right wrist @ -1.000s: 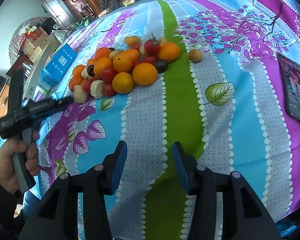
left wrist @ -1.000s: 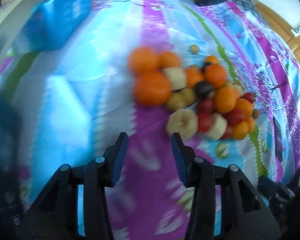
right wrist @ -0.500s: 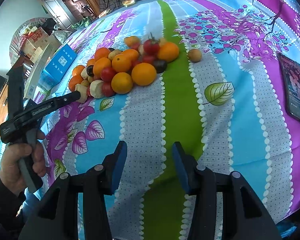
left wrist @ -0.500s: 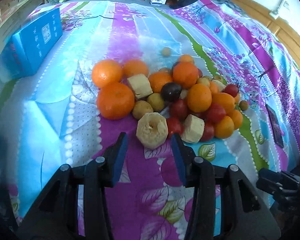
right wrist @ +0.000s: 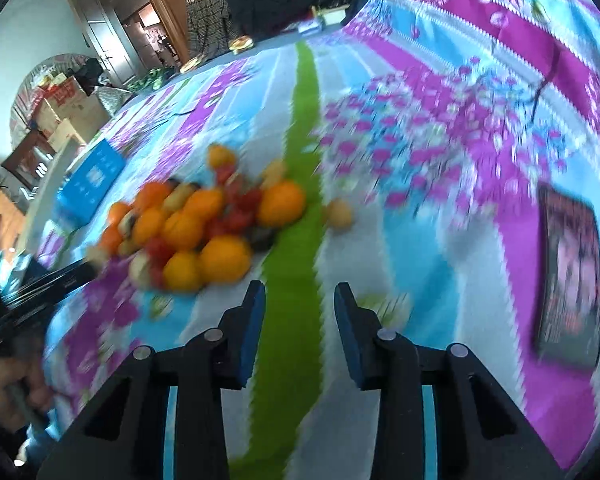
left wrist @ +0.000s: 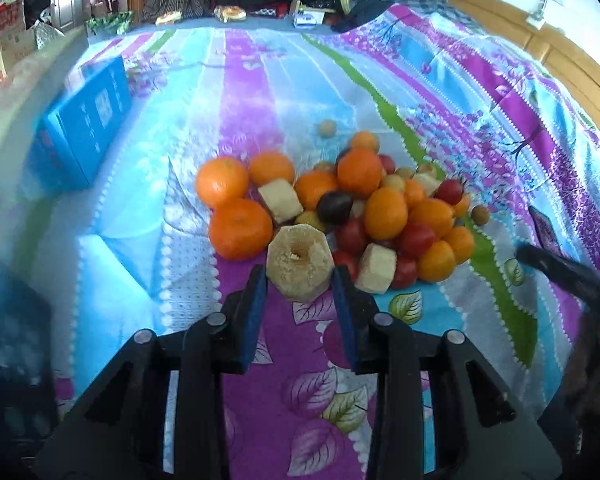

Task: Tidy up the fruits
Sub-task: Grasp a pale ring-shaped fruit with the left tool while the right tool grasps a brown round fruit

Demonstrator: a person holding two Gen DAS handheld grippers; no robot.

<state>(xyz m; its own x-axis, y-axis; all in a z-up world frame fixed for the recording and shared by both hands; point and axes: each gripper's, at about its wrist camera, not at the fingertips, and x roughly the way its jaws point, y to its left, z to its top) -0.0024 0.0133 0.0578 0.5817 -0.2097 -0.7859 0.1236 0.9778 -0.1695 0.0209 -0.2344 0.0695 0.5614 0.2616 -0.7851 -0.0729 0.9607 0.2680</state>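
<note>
**Fruit heap on a patterned bedspread, seen from two wrist cameras**

Left wrist view, sharp: fruit heap [left wrist: 340, 204] at centre of the bedspread [left wrist: 260, 100], made up of oranges, small red tomatoes, one dark plum-like fruit and pale cut chunks. Nearest the camera, at the heap's near edge, a pale cored fruit piece [left wrist: 300, 266] with a hole through its middle, set between the blue pads of the left tool [left wrist: 300, 280]. Jaws closing; pads right at the piece's flanks, contact not clearly seen. Largest orange [left wrist: 240, 229] touching the cored piece on its left. Single small brownish fruit [left wrist: 327, 128] apart from the heap on its far side; another [left wrist: 480, 214] just off its right edge. Blue box [left wrist: 84, 132] well left of the heap. Black bar of the right tool [left wrist: 560, 270] entering from the right of the heap, blurred.

Right wrist view, motion-blurred: same heap [right wrist: 204, 228] now up and left of the right tool [right wrist: 300, 300]. Jaws closing on nothing, only a green stripe of bedspread between the pads. Shown here and barely in the other view: a dark phone [right wrist: 570, 280] flat on the bedspread, well right of the heap. Also here alone: a hand [right wrist: 12, 384] gripping the left tool's handle, below and left of the heap, and an open doorway [right wrist: 148, 36] far beyond it.
</note>
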